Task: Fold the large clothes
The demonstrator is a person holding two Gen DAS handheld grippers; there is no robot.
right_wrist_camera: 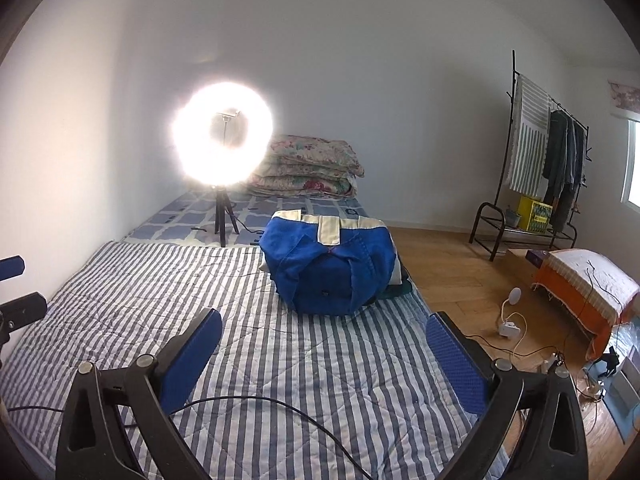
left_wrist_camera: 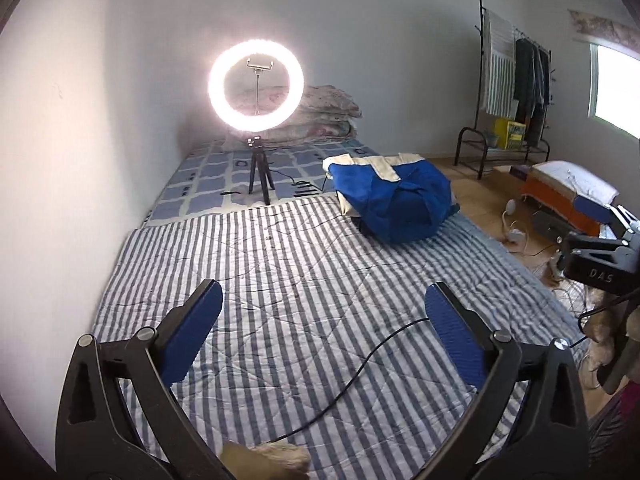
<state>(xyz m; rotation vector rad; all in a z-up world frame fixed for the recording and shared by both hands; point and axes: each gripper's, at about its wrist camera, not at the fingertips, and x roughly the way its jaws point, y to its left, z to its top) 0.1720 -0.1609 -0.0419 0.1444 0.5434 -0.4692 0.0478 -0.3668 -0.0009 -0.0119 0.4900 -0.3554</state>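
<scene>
A lit ring light (left_wrist_camera: 256, 84) on a tripod stands on the bed (left_wrist_camera: 280, 280) by white walls (left_wrist_camera: 360, 20); a clothes rack (left_wrist_camera: 516, 80) (garments hanging) stands on the wooden floor (right_wrist_camera: 440, 264) near a window (left_wrist_camera: 616, 88).

Ring light (left_wrist_camera: 256, 84): lit, on tripod, standing on the bed.
Folded quilts (right_wrist_camera: 316, 168): stacked against the wall.
Clothes rack (right_wrist_camera: 552, 152): garments hanging.
Black cable (left_wrist_camera: 352, 372): lies across striped cover (left_wrist_camera: 300, 280).

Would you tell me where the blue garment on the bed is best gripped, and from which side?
Probably the cream-trimmed upper edge of the blue garment, approached from the near side over the striped quilt. It lies bunched in a mound; that flat trim is the clearest free edge. Both the left gripper and right gripper are open and empty.
</scene>
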